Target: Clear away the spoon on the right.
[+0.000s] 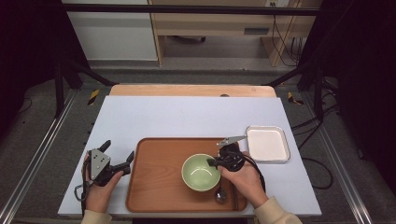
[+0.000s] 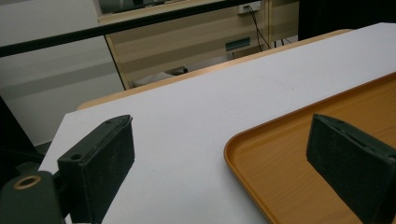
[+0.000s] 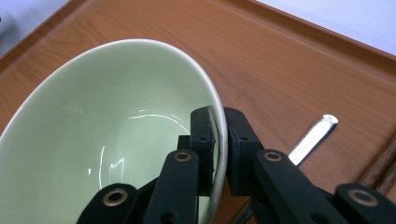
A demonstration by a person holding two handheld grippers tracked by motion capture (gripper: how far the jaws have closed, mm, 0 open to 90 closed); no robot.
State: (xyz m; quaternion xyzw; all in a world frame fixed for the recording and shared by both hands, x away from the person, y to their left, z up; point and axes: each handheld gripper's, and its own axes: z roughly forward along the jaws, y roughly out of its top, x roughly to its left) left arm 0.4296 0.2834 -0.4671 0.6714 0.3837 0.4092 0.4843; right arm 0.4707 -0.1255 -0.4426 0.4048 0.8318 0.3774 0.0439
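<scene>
High view: one wooden tray (image 1: 159, 186) on the table (image 1: 187, 116) carries one empty green bowl (image 1: 201, 172) and one spoon (image 1: 220, 195), with one empty white square dish (image 1: 267, 143) just beside the tray at its right. Right gripper (image 1: 212, 163) has its jaws clamped on the bowl's right rim; left gripper (image 1: 119, 156), jaws wide apart around nothing, sits at the tray's left edge. Right gripper view adds the rim pinched between the pads, the spoon handle (image 3: 313, 135) and dark chopstick-like sticks (image 3: 380, 170) at the tray's edge.
</scene>
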